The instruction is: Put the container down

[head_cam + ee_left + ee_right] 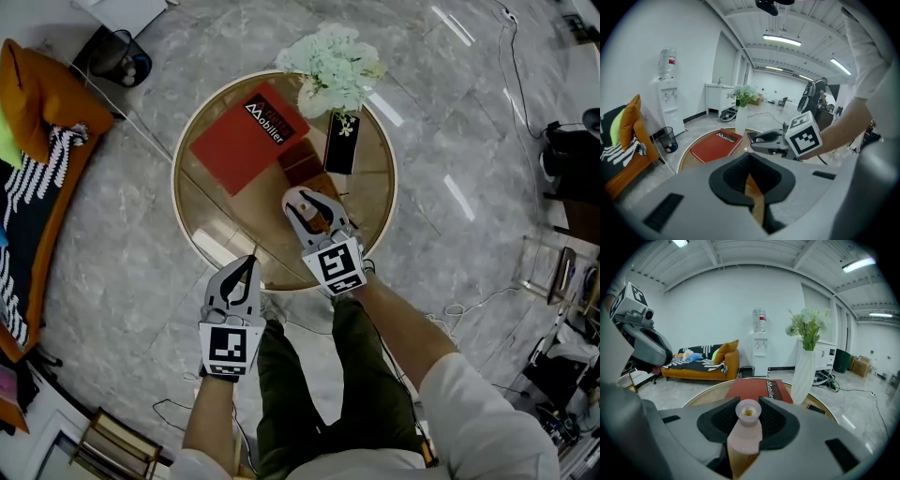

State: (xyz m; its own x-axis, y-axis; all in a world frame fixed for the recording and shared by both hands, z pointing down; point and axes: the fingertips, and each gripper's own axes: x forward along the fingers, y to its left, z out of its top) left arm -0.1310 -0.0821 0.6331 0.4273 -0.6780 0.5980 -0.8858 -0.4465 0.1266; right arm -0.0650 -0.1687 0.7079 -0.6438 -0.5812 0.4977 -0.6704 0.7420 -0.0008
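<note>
Over the counter's [377, 183] near edge, our right gripper [309, 202] pinches the small pinkish container [744, 430] by its body, below the open neck. We judge it light, stiff, perhaps slick plastic, best held low on the body. Our left gripper [246, 264] hangs pressed together, empty.

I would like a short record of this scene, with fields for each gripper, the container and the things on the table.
left gripper: jaws together, empty, beside the table's near rim
right gripper: shut on the container, over the table
container: pale pinkish, open neck; contact with table unclear
table: round; holds red book, flower vase, black phone
</note>
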